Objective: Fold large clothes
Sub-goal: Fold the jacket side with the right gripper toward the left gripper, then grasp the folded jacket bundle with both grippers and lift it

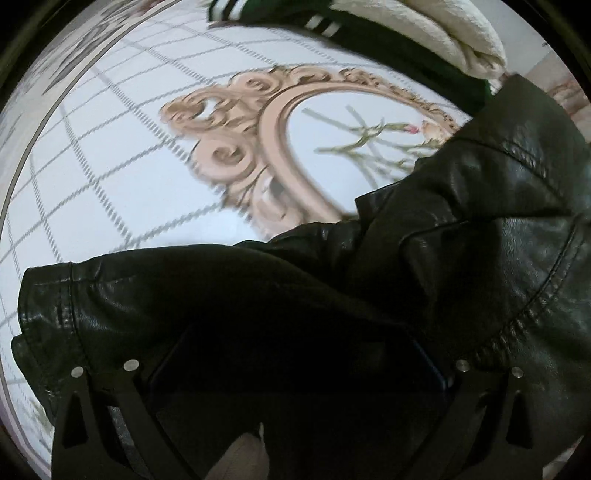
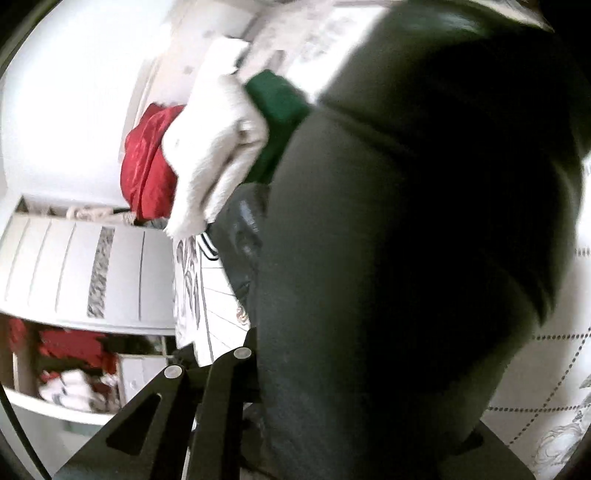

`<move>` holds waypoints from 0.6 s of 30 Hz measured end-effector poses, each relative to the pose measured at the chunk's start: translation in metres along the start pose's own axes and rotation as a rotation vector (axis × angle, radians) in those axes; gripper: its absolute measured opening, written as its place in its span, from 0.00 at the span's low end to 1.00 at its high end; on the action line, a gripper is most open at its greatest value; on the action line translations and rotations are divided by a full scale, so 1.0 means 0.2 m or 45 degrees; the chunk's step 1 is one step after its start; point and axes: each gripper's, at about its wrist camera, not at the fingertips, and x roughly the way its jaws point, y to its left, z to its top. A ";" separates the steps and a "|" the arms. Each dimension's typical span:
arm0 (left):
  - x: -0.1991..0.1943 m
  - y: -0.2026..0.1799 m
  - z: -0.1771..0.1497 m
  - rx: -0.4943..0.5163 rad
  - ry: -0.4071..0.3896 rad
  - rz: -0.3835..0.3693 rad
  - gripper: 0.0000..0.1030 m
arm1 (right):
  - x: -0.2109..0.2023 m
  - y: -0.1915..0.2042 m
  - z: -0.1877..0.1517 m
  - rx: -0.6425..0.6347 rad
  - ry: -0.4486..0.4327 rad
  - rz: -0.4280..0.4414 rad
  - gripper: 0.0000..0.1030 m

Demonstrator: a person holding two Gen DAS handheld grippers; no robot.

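Currently the black leather jacket (image 1: pixel 424 258) lies bunched on the bed (image 1: pixel 110 177), covering the near and right part of the quilted white bedspread with the printed ornate frame (image 1: pixel 258 140). A sleeve end with a stitched cuff (image 1: pixel 55 302) points toward the bed's left side.

Left hand-held gripper (image 1: pixel 299 369): leather is draped over the finger zone, fingertips hidden in dark folds. Linkage arms sit spread wide on both sides, but I can't tell whether it is clamping the jacket or just under it.

Right hand-held gripper (image 2: pixel 280 387): the jacket (image 2: pixel 424 240) fills most of the view, hanging right against the left linkage arm. Right arm and fingertips are hidden behind the leather, so grip state can't be told either. View is motion-blurred.

Toward the far edge of the bed: a folded cream fleece garment (image 1: pixel 436 33) on top of a dark green garment with white stripes (image 1: pixel 388 44). In the right wrist view the same cream piece (image 2: pixel 214 147) and green piece (image 2: pixel 277 110) sit beside a red garment (image 2: pixel 147 166). A white drawer unit (image 2: pixel 85 269) stands beyond the bed.
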 end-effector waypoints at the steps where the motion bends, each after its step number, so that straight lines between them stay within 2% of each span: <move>1: 0.00 -0.01 0.02 0.005 0.000 -0.013 1.00 | 0.00 0.06 0.02 -0.040 -0.009 -0.021 0.15; 5: -0.03 0.05 0.05 -0.038 0.004 -0.067 1.00 | -0.05 0.30 -0.09 -0.220 -0.013 -0.098 0.15; 6: -0.07 0.10 0.04 -0.058 -0.001 -0.067 1.00 | -0.12 0.38 -0.13 -0.275 -0.014 -0.120 0.15; 9: -0.20 0.30 -0.01 -0.197 -0.037 -0.075 1.00 | -0.16 0.59 -0.31 -0.494 -0.010 -0.207 0.15; 11: -0.33 0.51 -0.08 -0.320 -0.074 -0.067 1.00 | -0.14 0.75 -0.46 -0.665 -0.003 -0.269 0.15; 14: -0.50 0.77 -0.23 -0.434 -0.126 0.001 1.00 | -0.14 0.87 -0.69 -0.860 0.032 -0.315 0.15; 15: -0.57 0.86 -0.29 -0.468 -0.138 0.032 1.00 | -0.17 0.87 -0.79 -0.939 0.046 -0.333 0.15; 18: -0.72 1.12 -0.48 -0.544 -0.152 0.122 1.00 | -0.10 0.90 -1.11 -1.171 0.107 -0.377 0.15</move>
